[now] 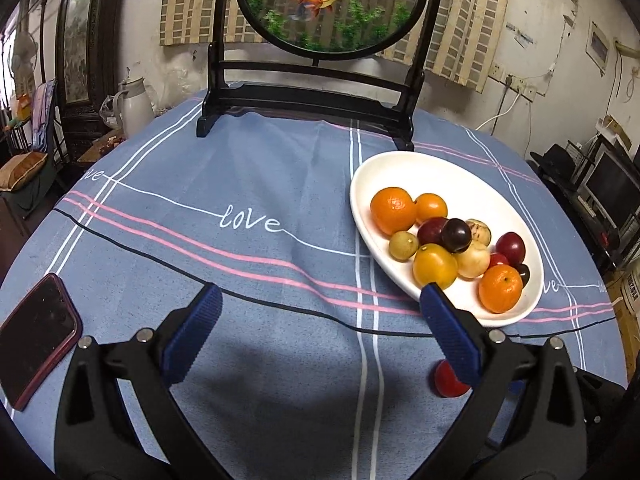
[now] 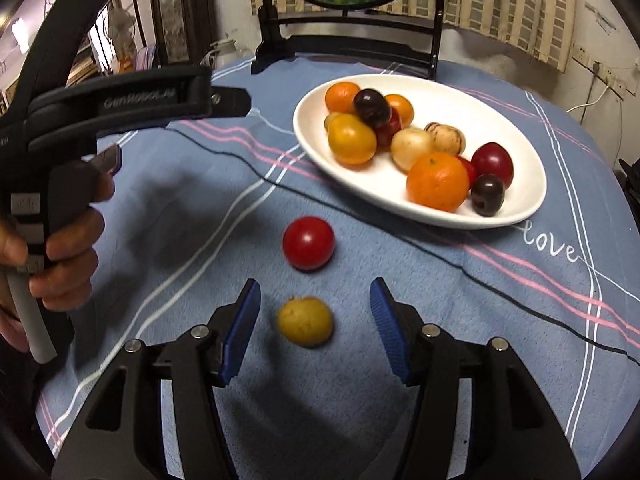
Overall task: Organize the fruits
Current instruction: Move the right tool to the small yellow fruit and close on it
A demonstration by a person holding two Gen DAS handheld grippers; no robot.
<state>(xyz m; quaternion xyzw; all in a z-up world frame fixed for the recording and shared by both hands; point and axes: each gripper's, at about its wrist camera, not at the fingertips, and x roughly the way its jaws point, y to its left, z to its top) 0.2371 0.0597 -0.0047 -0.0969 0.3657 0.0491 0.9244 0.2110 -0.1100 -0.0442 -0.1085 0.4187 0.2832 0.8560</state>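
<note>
Most fruit already piled on the white plate point(image 2: 516, 208), red fruit point(image 2: 308, 243) and yellow fruit point(image 2: 305, 321) left on the cloth, both grippers' jaws spread wide, holding nothing.

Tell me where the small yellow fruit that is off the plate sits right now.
In the right wrist view the small yellow fruit lies on the blue tablecloth between the right gripper fingers, untouched, just nearer than the red tomato.
</note>
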